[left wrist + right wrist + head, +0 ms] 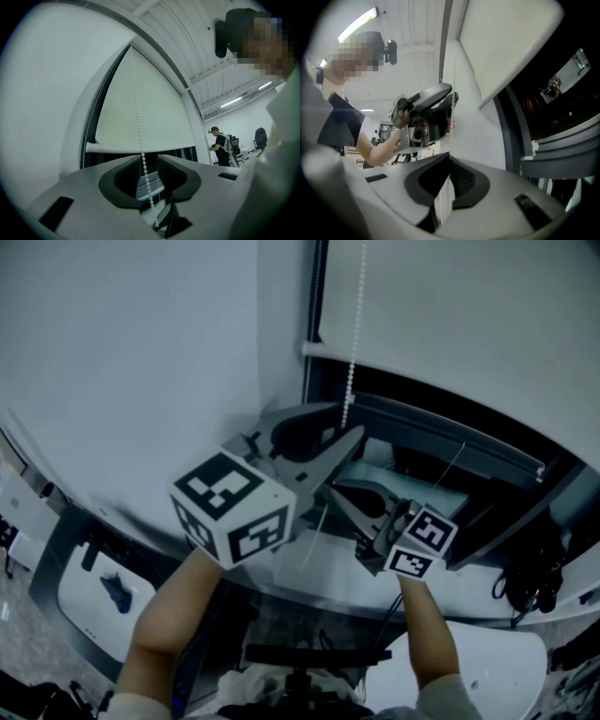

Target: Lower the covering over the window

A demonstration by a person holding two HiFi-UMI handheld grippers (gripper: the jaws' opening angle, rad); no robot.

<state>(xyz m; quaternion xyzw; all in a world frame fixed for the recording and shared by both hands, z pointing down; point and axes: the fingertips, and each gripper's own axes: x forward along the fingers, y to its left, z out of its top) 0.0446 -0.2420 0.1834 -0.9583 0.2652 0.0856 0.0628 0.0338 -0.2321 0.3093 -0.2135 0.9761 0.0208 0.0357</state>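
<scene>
1. Roller blind (450,306) covers the upper part of the window (553,93), and dark glass shows uncovered below its bottom bar.
2. White bead chain (352,334) hangs straight down near the blind's left edge.
3. Left gripper (146,159), the higher of the two, has its fingers parted. The chain runs loose between them.
4. Right gripper (450,155), lower down, has its fingers closed tight on the same chain.

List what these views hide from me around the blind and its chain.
- Blind roller and chain drive: cut off by the head view's top edge, too small in the left gripper view.
- Bead chain, lower loop: hidden behind the left tool and right tool in the head view.
- Window, what lies outside: too dark in the right gripper view.
</scene>
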